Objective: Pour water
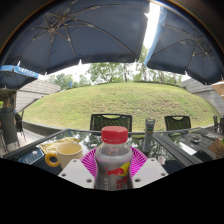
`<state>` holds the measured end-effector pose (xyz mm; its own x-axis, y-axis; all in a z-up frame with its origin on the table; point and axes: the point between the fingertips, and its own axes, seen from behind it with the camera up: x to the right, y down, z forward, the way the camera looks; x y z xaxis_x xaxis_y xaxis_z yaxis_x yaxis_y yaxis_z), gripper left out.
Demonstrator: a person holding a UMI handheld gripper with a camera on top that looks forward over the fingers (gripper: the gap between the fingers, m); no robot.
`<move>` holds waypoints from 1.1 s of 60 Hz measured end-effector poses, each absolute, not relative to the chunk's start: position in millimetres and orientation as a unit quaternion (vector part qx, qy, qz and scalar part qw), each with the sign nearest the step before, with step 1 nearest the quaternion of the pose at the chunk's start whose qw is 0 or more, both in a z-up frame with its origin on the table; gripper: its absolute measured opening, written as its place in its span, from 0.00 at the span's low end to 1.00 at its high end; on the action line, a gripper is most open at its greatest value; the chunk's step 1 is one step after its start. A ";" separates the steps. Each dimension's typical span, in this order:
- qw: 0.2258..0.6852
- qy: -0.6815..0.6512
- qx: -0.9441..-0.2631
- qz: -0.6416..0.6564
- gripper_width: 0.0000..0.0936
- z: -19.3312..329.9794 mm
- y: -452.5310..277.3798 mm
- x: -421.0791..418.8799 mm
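The gripper (pixel 113 163) pinches a bottle (pixel 114 160), red-capped, between both pads (pixel 90 161); its red-and-yellow label is unreadable. A yellow cup (pixel 66 152) sits just ahead, to the left.

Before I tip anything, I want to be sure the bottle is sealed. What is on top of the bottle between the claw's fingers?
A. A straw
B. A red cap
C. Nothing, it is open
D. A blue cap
B: the bottle, standing between the pink pads of the claw, has a red cap on its neck, so it is not yet open.
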<state>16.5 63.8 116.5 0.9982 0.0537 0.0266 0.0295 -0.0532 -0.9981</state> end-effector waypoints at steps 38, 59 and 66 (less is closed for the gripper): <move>0.374 -0.612 -0.260 -0.647 0.37 174.1 177.6 -74.8; 0.347 -0.634 -0.257 -0.641 0.38 170.5 194.3 -45.5; 0.534 -0.498 -0.436 -0.527 0.40 229.8 207.4 -36.2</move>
<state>-36.2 207.4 229.8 -0.0510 -0.1279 0.9905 0.9960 0.0662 0.0598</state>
